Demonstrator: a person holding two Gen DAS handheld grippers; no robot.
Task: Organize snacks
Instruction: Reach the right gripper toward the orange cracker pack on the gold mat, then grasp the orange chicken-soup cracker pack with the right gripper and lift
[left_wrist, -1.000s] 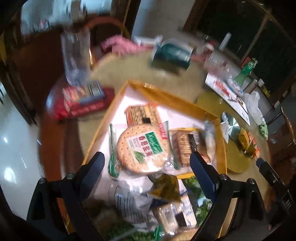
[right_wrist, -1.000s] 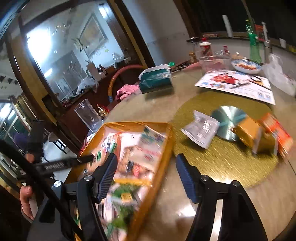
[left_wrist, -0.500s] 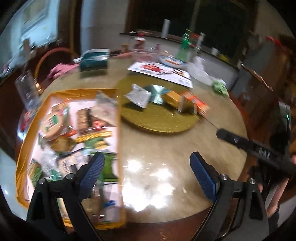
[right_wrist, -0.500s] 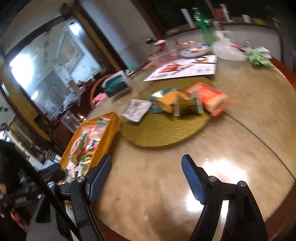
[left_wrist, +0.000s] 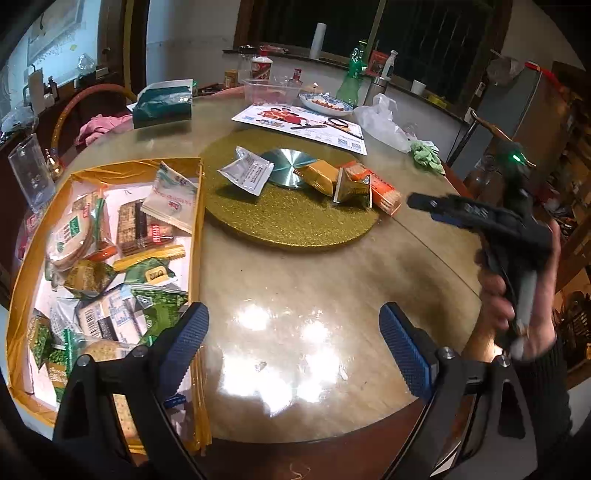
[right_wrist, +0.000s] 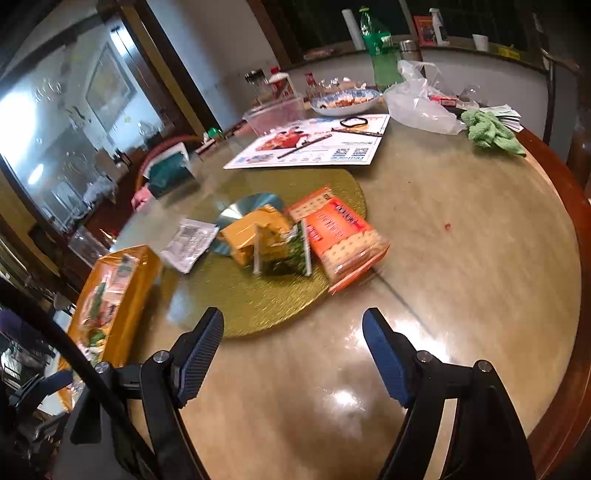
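A yellow box at the table's left holds several snack packets; it also shows in the right wrist view. On the round gold mat lie a white sachet, a yellow packet, a green-gold packet and an orange cracker pack. My left gripper is open and empty above bare table near the front edge. My right gripper is open and empty just in front of the mat; it shows from the side at the right of the left wrist view.
A round table with a dark wooden rim. At the back lie a printed sheet, a teal tissue pack, a bowl, a plastic bag, a green cloth and bottles. A clear glass stands left of the box.
Both grippers have swung right, away from the box, and drawn back toward the table's front. The view over the box has given way to the mat and bare table. Both stay open and empty.
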